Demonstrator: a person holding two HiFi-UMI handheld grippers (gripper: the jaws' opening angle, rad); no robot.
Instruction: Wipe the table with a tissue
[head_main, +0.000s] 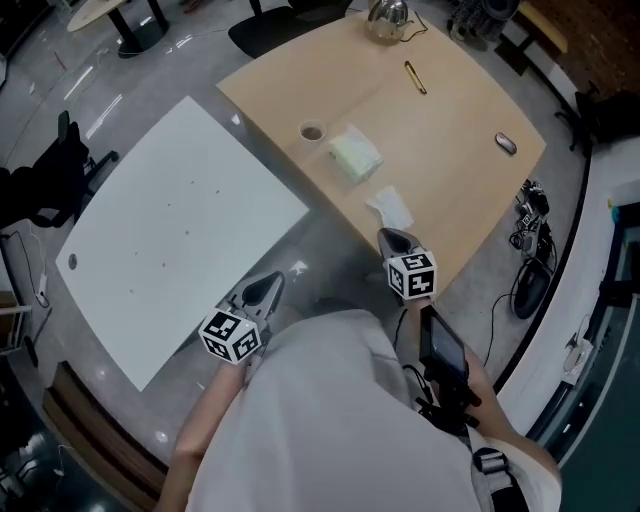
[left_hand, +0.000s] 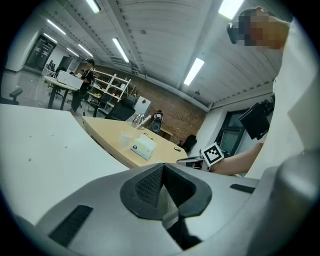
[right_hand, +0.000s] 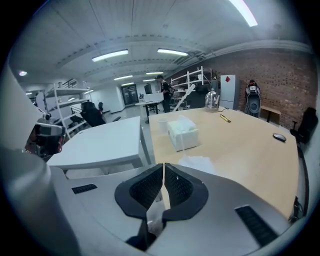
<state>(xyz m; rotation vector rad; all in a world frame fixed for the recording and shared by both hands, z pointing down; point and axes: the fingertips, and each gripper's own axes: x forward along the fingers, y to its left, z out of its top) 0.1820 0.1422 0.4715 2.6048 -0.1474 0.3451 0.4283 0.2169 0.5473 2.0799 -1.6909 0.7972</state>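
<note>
A crumpled tissue (head_main: 390, 207) is seen near the front edge of the wooden table (head_main: 460, 110), just ahead of the right tool (head_main: 392, 238), whose jaws are pressed together on nothing. The left tool (head_main: 270, 285) is likewise closed and empty, held off the near corner of the white table (head_main: 150, 230). For a clean pick-up, the right tool's jaws would need to be parted and lowered onto the tissue's raised folds. A tissue box (head_main: 355, 155) and cup (head_main: 312, 132) are set just beyond. Bare tabletop is left open to the right, towards a mouse (head_main: 506, 144), though the near edge is close.
</note>
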